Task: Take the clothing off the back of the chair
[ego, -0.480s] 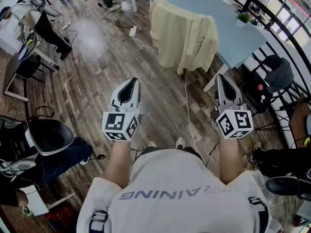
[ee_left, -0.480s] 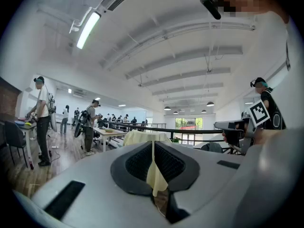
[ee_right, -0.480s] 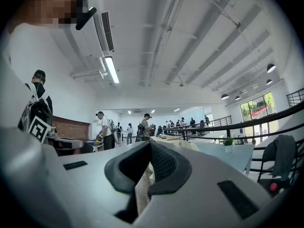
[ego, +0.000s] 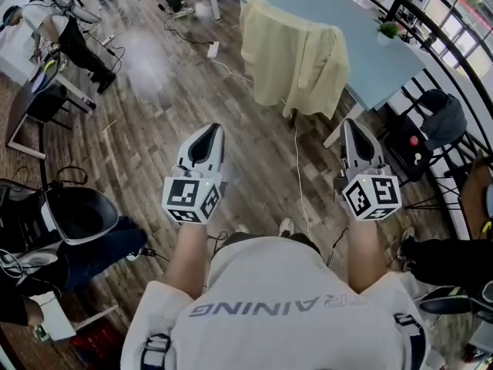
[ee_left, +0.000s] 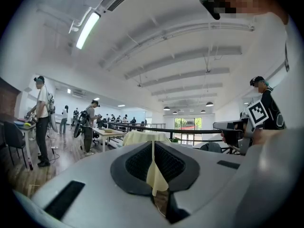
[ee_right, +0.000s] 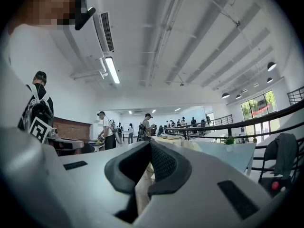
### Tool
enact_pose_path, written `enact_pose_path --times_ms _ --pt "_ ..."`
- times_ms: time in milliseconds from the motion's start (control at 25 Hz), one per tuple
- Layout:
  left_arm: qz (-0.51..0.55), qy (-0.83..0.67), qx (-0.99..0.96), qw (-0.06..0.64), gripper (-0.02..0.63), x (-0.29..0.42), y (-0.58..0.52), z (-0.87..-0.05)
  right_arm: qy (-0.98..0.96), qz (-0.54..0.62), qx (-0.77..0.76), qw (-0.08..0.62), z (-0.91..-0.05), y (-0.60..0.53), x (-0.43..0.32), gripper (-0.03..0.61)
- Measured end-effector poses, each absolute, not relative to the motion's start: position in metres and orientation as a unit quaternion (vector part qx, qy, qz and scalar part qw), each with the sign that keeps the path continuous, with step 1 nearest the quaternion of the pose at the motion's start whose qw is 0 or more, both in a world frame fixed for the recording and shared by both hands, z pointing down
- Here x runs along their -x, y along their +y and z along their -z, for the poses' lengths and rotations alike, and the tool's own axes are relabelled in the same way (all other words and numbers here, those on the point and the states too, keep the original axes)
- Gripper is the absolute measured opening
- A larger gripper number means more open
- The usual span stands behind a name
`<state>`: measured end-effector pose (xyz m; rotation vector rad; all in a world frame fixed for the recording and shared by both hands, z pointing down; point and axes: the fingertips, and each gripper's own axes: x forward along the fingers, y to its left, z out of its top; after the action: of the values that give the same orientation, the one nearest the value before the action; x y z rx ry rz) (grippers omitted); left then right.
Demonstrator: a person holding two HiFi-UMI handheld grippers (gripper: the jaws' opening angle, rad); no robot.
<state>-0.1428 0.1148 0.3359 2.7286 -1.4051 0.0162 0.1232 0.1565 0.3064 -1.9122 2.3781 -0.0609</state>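
A pale yellow garment (ego: 293,56) hangs over the back of a chair at the near corner of a light blue table (ego: 370,45); the chair itself is hidden under it. Both grippers are held level in front of the person, well short of the garment and apart from it. My left gripper (ego: 206,132) is shut with nothing in it. My right gripper (ego: 350,127) is likewise shut and empty. In the left gripper view the garment (ee_left: 140,137) shows far off, just over the closed left gripper (ee_left: 152,144). In the right gripper view the garment (ee_right: 182,143) lies beyond the right gripper (ee_right: 150,144).
A white cable (ego: 297,168) runs over the wooden floor from the chair towards the person's feet. A small potted plant (ego: 389,29) stands on the table. A black chair (ego: 81,216) is at the left, a chair with a dark jacket (ego: 444,119) at the right by the railing. People stand further back.
The draped chair sits slightly further right and lower in the head view than before. Both grippers keep their places and stay shut.
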Motion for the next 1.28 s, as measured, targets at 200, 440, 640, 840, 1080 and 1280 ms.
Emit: enact_pose_path --times_ms 200,440,640,840,1080,1280 --pt "-0.005 -0.455 -0.890 0.033 0.046 0.141 0.108 -0.329 0.782 0.034 0.618 0.065 -0.300 0.145 -0.124 0.021" --pt "-0.010 -0.467 -0.883 0.038 0.046 0.136 0.098 -0.325 0.799 0.043 0.596 0.065 -0.300 0.127 -0.126 0.021" --pt "-0.016 -0.489 -0.871 0.039 0.046 0.119 0.098 -0.337 0.815 0.047 0.573 0.066 -0.316 0.114 -0.144 0.021" --pt "-0.015 -0.514 -0.857 0.044 0.046 0.108 0.095 -0.344 0.829 0.054 0.555 0.056 -0.330 0.098 -0.156 0.021" --pt "-0.011 -0.526 -0.849 0.052 0.046 0.105 0.081 -0.358 0.836 0.060 0.543 0.051 -0.344 0.079 -0.165 0.021" --pt "-0.006 -0.523 -0.851 0.053 0.046 0.113 0.043 -0.360 0.832 0.053 0.549 0.050 -0.340 0.045 -0.158 0.021"
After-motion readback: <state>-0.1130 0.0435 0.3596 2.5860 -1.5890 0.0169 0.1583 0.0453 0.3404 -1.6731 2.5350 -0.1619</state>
